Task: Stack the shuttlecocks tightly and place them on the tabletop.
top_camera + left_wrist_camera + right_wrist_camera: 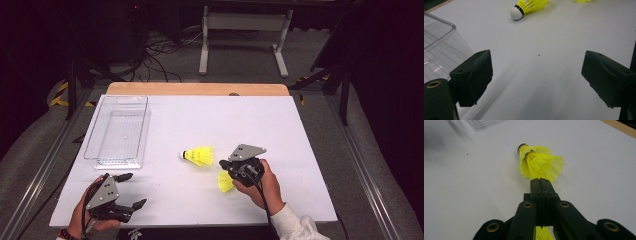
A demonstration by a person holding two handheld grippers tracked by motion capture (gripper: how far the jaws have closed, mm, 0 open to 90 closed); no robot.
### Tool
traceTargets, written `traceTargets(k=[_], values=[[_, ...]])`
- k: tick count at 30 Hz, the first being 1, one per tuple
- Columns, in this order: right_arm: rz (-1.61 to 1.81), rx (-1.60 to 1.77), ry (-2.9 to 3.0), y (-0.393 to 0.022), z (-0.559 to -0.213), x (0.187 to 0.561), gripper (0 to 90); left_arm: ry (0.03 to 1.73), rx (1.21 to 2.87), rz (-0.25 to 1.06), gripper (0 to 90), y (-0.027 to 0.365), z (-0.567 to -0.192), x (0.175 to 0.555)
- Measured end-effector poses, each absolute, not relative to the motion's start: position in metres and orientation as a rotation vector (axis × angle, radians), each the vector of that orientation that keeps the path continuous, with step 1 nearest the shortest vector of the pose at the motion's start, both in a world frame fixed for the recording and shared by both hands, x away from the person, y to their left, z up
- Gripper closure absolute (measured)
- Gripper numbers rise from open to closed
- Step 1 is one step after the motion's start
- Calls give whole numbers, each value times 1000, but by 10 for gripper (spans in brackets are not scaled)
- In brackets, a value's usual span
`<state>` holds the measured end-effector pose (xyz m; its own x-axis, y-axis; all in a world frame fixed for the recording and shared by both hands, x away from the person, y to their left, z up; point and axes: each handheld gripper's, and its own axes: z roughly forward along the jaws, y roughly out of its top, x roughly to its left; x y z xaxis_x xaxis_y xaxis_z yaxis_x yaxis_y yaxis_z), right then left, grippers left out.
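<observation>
Yellow shuttlecock (pixel 226 181) is sitting pinched in your right claw (pixel 224 169); your left claw (pixel 134 190) is resting wide on the tabletop (pixel 210 115).

White table (pixel 200 200) — 1 clear bin (pixel 119 130), 1 yellow shuttlecock (pixel 199 156) lying on it.

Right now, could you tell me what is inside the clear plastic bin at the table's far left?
Nothing shows inside the clear bin; the white table is visible through its floor. Both yellow shuttlecocks are outside: one lying loose, one pinched in the right tongs. Reflections blur the near end wall.
</observation>
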<state>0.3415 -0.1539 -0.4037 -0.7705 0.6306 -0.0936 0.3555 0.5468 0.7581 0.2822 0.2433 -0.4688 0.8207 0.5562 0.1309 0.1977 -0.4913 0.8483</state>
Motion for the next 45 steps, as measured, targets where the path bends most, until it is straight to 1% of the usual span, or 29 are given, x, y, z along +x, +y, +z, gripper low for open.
traceTargets(k=[1,2,4,7,11,15,17,18,19,21,23,26,32,39,45], values=[[1068,810,2437,-153,-404,341,791,553,2077,489,110,243,-469,282],[1069,817,2433,-152,-404,339,769,553,2078,490,110,243,-469,282],[1054,800,2457,-150,-406,336,756,555,2077,491,110,244,-469,282],[1017,814,2474,-148,-410,335,613,553,2078,491,110,243,-469,282],[942,837,2473,-147,-418,336,538,552,2078,490,110,243,-469,282],[886,858,2483,-148,-427,340,513,552,2081,489,110,243,-469,282],[871,872,2491,-148,-429,341,521,552,2083,487,110,243,-469,282],[863,872,2489,-148,-431,342,539,552,2083,488,110,243,-469,282],[861,871,2497,-147,-432,343,593,554,2082,488,111,243,-469,282],[854,863,2501,-146,-433,343,665,554,2082,485,110,243,-469,283],[851,855,2492,-146,-433,342,756,553,2085,484,110,243,-469,282],[838,827,2483,-145,-432,342,863,554,2084,484,110,243,-469,282],[863,811,2462,-148,-426,342,892,553,2084,484,111,243,-470,283],[1053,817,2446,-150,-413,337,894,552,2087,484,111,242,-470,283],[1201,790,2475,-141,-412,331,893,553,2088,485,110,242,-470,283]])
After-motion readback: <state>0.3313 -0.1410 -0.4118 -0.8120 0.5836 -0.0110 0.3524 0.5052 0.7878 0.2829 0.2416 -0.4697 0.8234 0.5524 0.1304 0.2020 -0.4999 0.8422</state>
